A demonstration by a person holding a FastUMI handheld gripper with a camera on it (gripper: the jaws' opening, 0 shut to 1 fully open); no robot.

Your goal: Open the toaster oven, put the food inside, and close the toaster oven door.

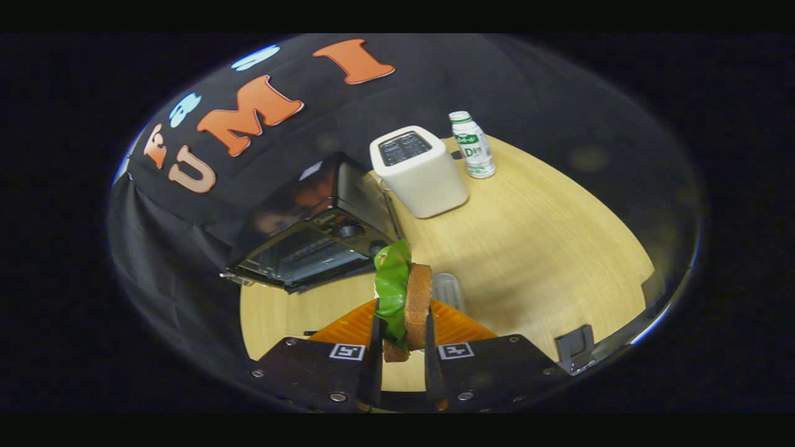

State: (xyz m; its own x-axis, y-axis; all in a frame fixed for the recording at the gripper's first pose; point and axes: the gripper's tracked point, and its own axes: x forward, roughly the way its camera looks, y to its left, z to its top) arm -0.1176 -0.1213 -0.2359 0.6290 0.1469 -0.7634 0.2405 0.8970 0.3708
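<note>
Two orange fingers of the gripper (404,323) are clenched on a sandwich (407,298), a brown bread slice with green lettuce, held upright above the wooden table (546,248). It looks light, soft and loosely layered, so a grip across the bread faces seems safest. Beyond it the black toaster oven (310,236) sits at the table's edge by the cloth, door apparently open, next to a white toaster (419,171) and bottle (472,144).

Toaster oven (310,239) beyond sandwich (407,298); toaster (419,174), perhaps touching it, bottle (473,146) behind
</note>
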